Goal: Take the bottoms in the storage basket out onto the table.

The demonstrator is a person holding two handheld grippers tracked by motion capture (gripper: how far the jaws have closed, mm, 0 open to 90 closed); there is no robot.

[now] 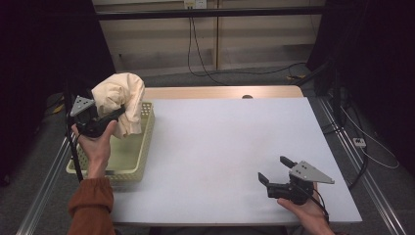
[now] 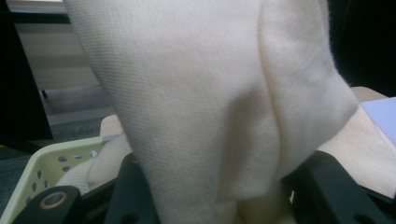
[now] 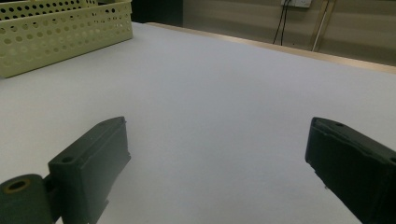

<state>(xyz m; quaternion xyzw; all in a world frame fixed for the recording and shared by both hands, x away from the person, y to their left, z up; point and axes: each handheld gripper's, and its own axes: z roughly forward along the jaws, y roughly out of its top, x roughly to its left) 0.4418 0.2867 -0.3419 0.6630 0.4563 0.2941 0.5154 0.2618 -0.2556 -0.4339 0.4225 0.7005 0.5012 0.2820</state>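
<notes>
Above the yellow basket (image 1: pixel 128 161) at the bench's left edge, the left tool (image 1: pixel 113 115) grasps the cream cloth (image 1: pixel 120 100), hanging straight down; the right tool (image 1: pixel 275 170) rests released, well apart

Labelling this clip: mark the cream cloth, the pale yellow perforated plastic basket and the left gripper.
cream cloth (image 1: pixel 120 95), high view, bunched upper fold
pale yellow perforated plastic basket (image 1: pixel 145 147), high view, right wall
left gripper (image 1: pixel 116 113), high view, jaw tips at the cloth
</notes>
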